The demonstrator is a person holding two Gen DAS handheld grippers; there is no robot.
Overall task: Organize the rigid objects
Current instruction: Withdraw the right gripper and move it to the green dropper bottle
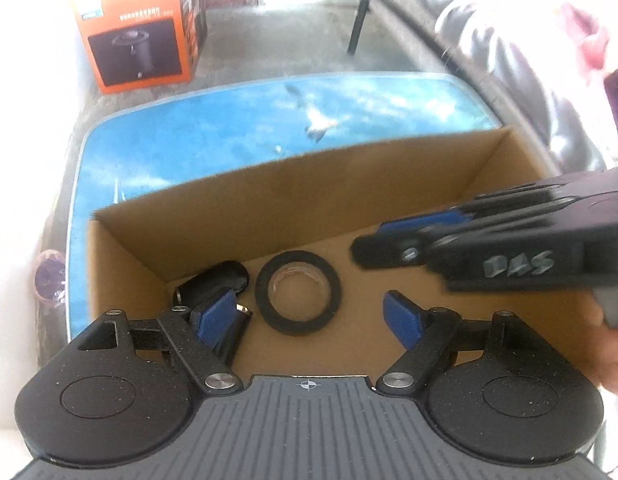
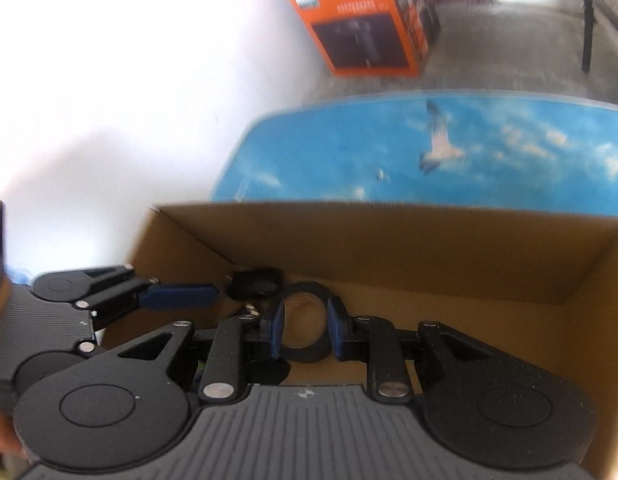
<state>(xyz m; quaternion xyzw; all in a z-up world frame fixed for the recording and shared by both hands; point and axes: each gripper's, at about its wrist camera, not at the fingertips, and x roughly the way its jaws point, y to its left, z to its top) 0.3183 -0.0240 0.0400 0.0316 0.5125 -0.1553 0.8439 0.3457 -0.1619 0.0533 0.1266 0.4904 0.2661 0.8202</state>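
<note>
Black object (image 1: 213,282) partly hidden behind left tongs (image 1: 309,312).

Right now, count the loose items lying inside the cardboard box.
2 clearly visible: a roll of black tape flat on the floor of the cardboard box, and a black device just left of it. The left tool may hide more.

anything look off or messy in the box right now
Nothing stands out. The tape roll lies flat on the floor of the box, and a black item rests beside it near the corner. No damage or spills show.
</note>
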